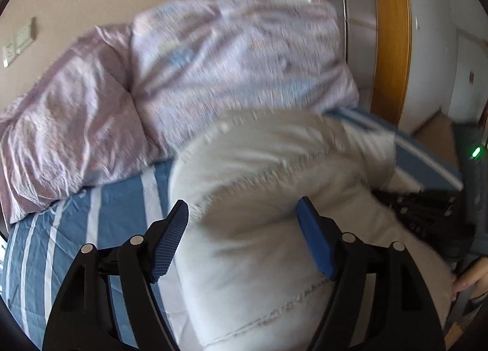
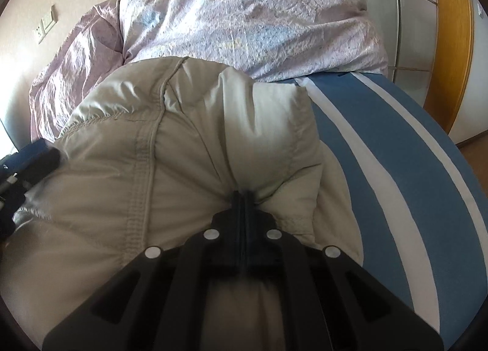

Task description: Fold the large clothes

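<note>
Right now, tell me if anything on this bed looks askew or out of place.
Nothing is damaged or spilled. The beige padded jacket lies bunched in a puffy heap on the striped sheet, not flat, and its far edge butts against the rumpled lilac quilt. The right tool pinches a fold; the left tool is open over it.

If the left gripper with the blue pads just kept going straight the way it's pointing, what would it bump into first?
Most likely the puffy beige jacket: it bulges up right between and ahead of the left gripper's open jaws. The lilac quilt lies beyond it, though depth is hard to judge.

left-wrist view motion-blurred, padded jacket (image 1: 268, 186) cut off below, duvet (image 1: 231, 61) smeared
</note>
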Demonstrator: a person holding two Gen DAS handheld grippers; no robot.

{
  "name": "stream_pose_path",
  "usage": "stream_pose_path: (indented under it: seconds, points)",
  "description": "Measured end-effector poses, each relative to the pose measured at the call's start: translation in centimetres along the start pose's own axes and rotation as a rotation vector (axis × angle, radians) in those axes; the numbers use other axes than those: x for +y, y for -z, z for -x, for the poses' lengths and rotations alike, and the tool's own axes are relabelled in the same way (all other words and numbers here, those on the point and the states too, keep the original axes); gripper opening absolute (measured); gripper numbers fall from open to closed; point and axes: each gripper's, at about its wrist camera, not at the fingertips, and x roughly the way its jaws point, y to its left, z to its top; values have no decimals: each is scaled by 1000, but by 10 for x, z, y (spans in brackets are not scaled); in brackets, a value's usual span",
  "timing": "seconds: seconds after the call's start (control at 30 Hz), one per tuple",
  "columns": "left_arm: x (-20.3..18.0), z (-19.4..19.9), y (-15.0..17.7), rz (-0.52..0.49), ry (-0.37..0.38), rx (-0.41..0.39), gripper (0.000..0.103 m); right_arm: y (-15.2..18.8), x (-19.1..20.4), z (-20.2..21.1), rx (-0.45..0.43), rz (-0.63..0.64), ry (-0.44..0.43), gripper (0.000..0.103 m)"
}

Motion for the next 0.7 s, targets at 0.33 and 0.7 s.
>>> stream_pose_path:
  seconds: [0.33,0.7]
  points:
    - [-19,-8,20,-90,-98,-41,75,0,3,10,13,14,35,2]
    - [-20,-9,24,-66,-99,-73,76,6,-6,3,-1,-24,6,1]
